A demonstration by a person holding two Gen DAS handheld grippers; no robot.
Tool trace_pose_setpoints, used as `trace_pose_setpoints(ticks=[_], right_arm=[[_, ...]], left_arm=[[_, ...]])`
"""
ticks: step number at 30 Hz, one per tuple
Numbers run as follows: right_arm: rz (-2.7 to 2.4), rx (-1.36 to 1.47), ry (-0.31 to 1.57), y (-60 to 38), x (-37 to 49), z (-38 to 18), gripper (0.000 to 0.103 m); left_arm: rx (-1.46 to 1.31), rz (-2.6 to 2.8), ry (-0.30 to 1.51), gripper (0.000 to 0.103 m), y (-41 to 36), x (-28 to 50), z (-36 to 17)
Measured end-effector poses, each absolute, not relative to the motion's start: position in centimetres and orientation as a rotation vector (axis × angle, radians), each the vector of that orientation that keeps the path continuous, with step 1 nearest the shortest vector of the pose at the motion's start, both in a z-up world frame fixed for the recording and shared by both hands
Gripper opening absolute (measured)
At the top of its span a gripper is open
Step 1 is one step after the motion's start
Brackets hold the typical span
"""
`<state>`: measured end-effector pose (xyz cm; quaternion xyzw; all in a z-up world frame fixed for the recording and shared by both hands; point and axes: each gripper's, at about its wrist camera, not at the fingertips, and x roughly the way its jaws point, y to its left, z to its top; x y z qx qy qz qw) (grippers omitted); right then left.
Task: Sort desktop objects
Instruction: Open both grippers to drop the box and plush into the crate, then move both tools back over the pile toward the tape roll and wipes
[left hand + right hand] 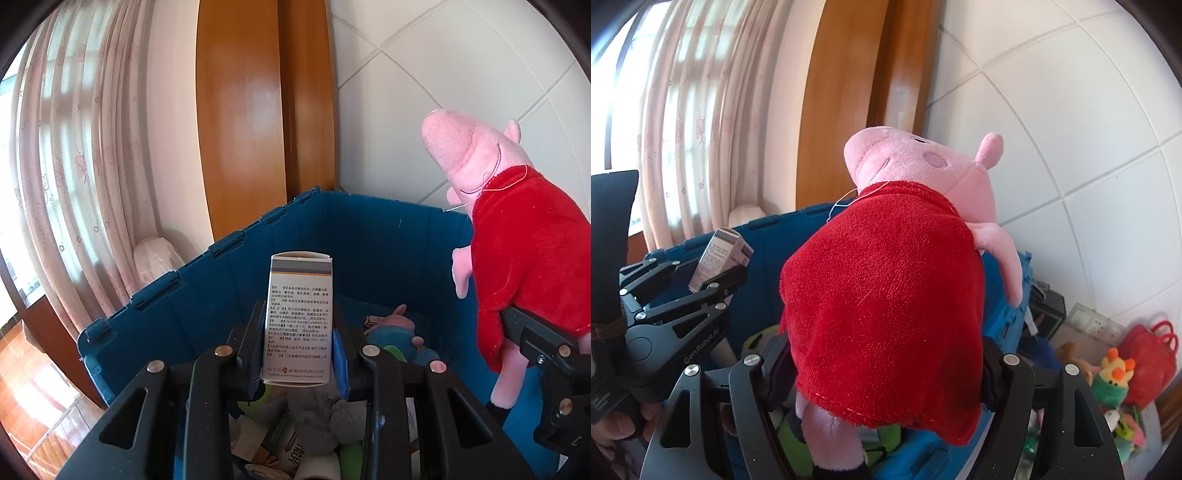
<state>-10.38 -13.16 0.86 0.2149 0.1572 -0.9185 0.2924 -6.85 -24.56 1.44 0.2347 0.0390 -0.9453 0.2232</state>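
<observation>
Blue crate (207, 295) crowded, toys (399, 332) underneath.

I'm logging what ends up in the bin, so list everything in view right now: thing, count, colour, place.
medicine box: one, white with printed text, upright between the left claw's fingers above the crate
pig plush: one, pink in a red dress, held in the right claw above the crate
crate: one, blue, open, below both claws
plush toys in crate: several, blue, green and grey, on the crate floor with printed packets
toy pile: several, mixed colours, right of the crate by the tiled wall
curtain: one, pale pink, at the window
left claw: one, black
right claw: one, black
</observation>
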Motion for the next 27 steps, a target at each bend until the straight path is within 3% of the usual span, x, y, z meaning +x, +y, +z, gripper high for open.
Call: trace_pose_setpoints(ticks=[4, 6, 8, 11, 15, 27], right_arm=[[-2.456, 0.577, 0.437, -13.5, -10.6, 0.4, 0.084], [-2.46, 0.572, 0.444, -13.5, -10.6, 0.1, 0.087], [-2.467, 0.568, 0.45, -13.4, -10.4, -0.2, 0.088], [-2.47, 0.564, 0.446, -13.1, -10.2, -0.2, 0.097], [-2.478, 0.551, 0.432, -12.1, -9.5, 0.2, 0.103], [-2.479, 0.549, 0.4, -7.3, -5.4, 0.6, 0.103]], left_arm=[[0.663, -2.615, 0.122, 0.033, -24.7, -6.8, 1.4], [0.67, -2.612, 0.14, 0.04, -25.0, -6.7, 1.2], [0.66, -2.61, 0.152, 0.055, -25.1, -6.4, 1.3], [0.647, -2.605, 0.141, 0.064, -24.8, -5.9, 1.4], [0.651, -2.608, 0.145, 0.065, -24.8, -5.1, 1.5], [0.651, -2.637, 0.182, 0.066, -21.6, -0.5, 1.7]])
